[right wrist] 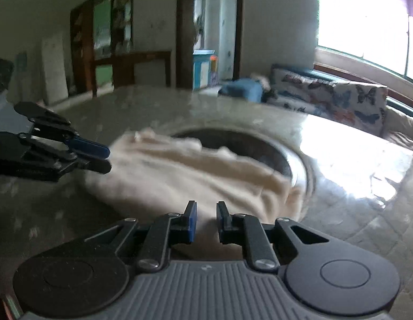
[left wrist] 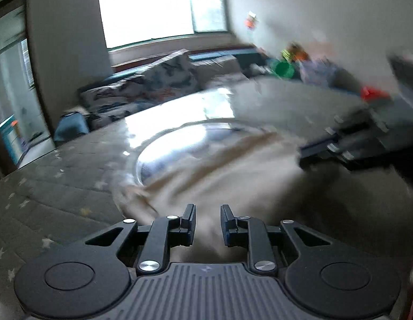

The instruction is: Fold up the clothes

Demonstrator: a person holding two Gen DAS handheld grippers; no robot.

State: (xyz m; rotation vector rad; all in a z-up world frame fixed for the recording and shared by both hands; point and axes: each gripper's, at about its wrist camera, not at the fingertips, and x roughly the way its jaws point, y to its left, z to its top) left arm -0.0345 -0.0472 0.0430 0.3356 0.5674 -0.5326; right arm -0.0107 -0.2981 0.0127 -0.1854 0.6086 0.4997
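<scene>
Sofa (right wrist: 339, 98), one: butterfly-print cover, against the wall under the window. It is background only and plays no part in the folding.

Tabletop (right wrist: 366, 213), one: round, under a star-patterned cover. It serves as the folding surface, and both tools work over it from the near edge.

Glass turntable (left wrist: 174, 149), one: round, set at the middle of the tabletop and partly hidden under the clothing.

Garment (right wrist: 179, 176), one: cream, of soft rumpled cloth; its kind cannot be told through the blur. It lies across the near half of the turntable and spills onto the tabletop toward the onlooker's side, its creases running out to the two tools. It looks to be partly spread, probably for squaring up before a fold.

Left gripper (left wrist: 207, 210), one: held at one end of the garment. Its fingers stand narrowly apart with cream cloth showing in the gap; whether they pinch it cannot be told.

Right gripper (right wrist: 207, 208), one: held at the other end of the garment, well apart from the left, so the cloth can be drawn out between the pair. Its fingers are closer together than the left's, with cloth in the slot, but a grip cannot be confirmed.

Count: two grippers, one garment, one turntable, one tabletop, one sofa.
</scene>
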